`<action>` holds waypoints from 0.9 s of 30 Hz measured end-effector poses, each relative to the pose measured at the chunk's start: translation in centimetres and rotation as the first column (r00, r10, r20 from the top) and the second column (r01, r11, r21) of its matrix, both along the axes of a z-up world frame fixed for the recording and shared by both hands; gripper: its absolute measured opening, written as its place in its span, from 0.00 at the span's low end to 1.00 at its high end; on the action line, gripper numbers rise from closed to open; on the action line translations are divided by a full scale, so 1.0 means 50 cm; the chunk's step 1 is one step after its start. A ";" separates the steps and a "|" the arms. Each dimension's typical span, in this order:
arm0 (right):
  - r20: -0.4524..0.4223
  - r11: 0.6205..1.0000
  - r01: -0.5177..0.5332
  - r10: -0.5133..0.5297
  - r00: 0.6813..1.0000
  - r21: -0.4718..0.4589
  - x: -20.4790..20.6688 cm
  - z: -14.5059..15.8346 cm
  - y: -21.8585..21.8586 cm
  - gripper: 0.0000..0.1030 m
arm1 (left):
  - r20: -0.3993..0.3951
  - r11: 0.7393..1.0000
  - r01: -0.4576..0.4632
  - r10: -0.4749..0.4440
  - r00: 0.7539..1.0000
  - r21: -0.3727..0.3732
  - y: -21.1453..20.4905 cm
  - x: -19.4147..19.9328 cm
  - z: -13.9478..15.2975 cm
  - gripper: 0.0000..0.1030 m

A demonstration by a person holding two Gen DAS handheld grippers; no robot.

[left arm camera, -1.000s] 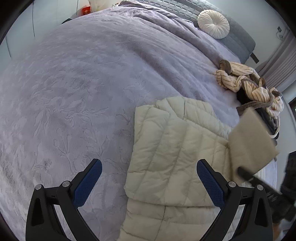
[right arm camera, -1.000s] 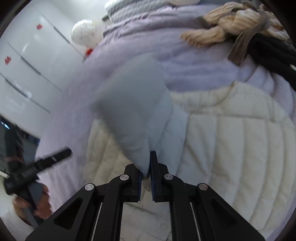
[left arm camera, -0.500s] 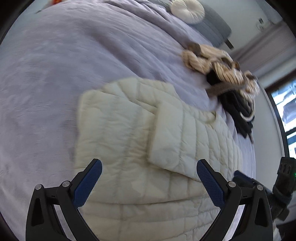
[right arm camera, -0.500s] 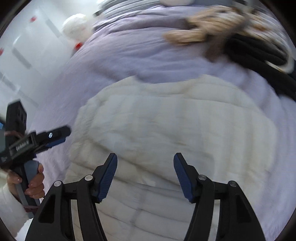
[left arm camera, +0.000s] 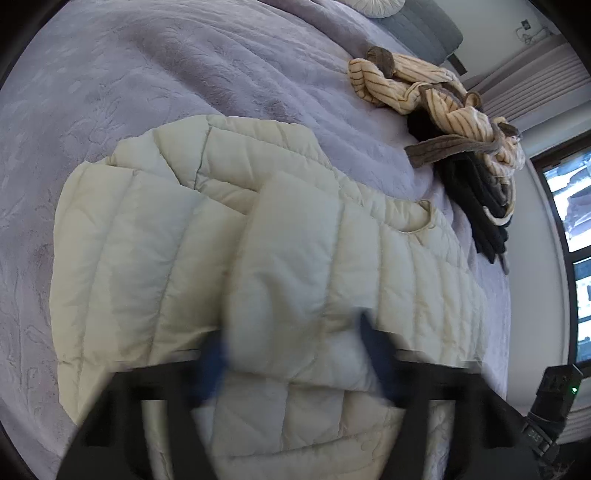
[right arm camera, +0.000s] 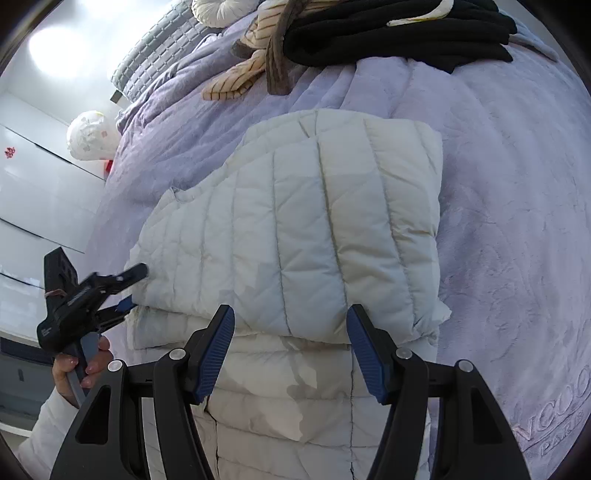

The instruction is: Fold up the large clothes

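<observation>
A cream quilted puffer jacket [left arm camera: 192, 251] lies on the lilac bedspread [left arm camera: 155, 74], with both sleeves folded in over its body. It also shows in the right wrist view [right arm camera: 295, 236]. My left gripper [left arm camera: 295, 354] is blurred and open, its jaws on either side of the folded sleeve's end [left arm camera: 291, 258]; I cannot tell whether they touch it. In the right wrist view the left gripper [right arm camera: 129, 288] sits open at the jacket's left edge. My right gripper [right arm camera: 291, 350] is open and empty, just above the folded part's lower edge.
A striped beige garment [left arm camera: 424, 85] and black clothes [left arm camera: 472, 192] lie piled at the far side of the bed. A round white cushion [right arm camera: 221, 11] and a grey headboard [right arm camera: 155, 55] are behind. A window [left arm camera: 572, 206] is at the right.
My right gripper let go of the sleeve it held a second ago and opened; the sleeve now lies folded on the jacket. My left gripper moved in over the jacket and partly closed.
</observation>
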State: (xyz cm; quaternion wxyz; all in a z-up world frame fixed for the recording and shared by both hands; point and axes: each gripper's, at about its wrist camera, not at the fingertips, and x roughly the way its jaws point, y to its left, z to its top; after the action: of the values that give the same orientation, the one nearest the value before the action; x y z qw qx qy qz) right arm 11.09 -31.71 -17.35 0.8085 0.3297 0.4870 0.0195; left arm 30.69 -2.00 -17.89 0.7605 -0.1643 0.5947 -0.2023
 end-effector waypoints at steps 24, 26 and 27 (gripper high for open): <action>0.042 0.985 0.170 -0.170 0.985 -0.001 -0.048 0.022 -0.108 0.62 | 0.051 0.994 -0.002 -0.003 0.999 0.111 0.067 -0.102 0.002 0.06; 0.070 0.986 0.168 -0.167 0.983 -0.008 -0.039 0.036 -0.111 0.43 | 0.054 0.993 0.004 -0.011 0.998 0.122 0.062 -0.102 0.004 0.06; 0.073 0.987 0.159 -0.158 0.985 -0.009 -0.032 0.039 -0.111 0.33 | 0.056 0.991 0.007 -0.015 0.998 0.133 0.059 -0.103 0.003 0.06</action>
State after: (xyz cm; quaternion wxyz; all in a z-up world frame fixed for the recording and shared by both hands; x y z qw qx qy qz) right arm 9.49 -37.28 -15.41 0.8269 0.3607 0.4298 -0.0366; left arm 25.52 0.96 -17.73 0.7854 -0.1042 0.5857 -0.1709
